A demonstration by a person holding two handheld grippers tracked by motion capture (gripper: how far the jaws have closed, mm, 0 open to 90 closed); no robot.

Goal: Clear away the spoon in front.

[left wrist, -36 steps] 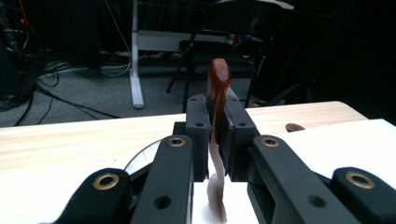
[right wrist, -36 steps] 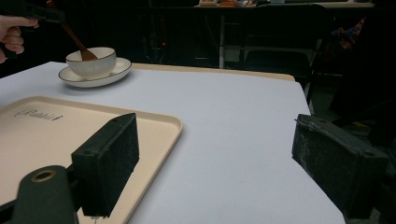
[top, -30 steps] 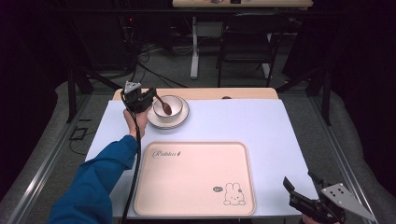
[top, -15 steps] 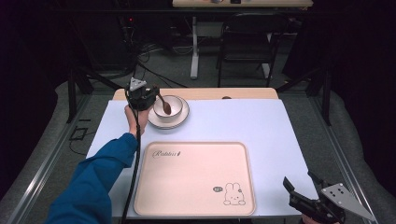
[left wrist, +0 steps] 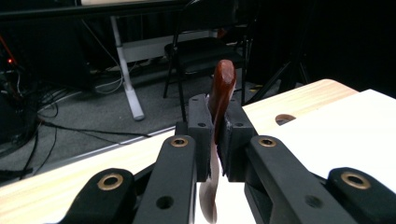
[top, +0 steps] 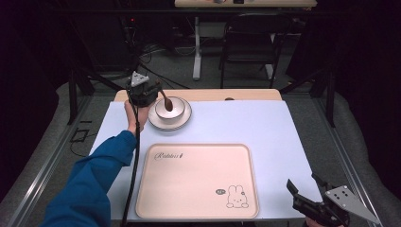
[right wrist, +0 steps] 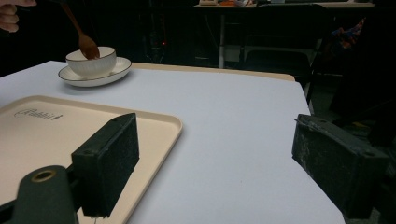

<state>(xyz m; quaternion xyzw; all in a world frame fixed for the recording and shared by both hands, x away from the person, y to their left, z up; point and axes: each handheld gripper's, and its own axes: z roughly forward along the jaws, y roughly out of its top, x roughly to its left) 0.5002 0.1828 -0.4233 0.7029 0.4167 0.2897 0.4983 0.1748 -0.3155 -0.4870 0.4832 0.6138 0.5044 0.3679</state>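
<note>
Evidently you had your left gripper (top: 150, 91) clamped on the handle of the wooden spoon (top: 166, 101), jaws pinched tight on it, with the spoon's head dipped into the bowl (top: 170, 109); judging by the steep tilt, you held it high on the handle to clear the rim. Your right gripper (top: 307, 187) sat idle at the table's near right corner, jaws wide apart and holding nothing, just beside the tray (top: 198, 182), probably parked out of the way. Count: one spoon, one bowl, one saucer (top: 185, 119) under it, one bare tray.
</note>
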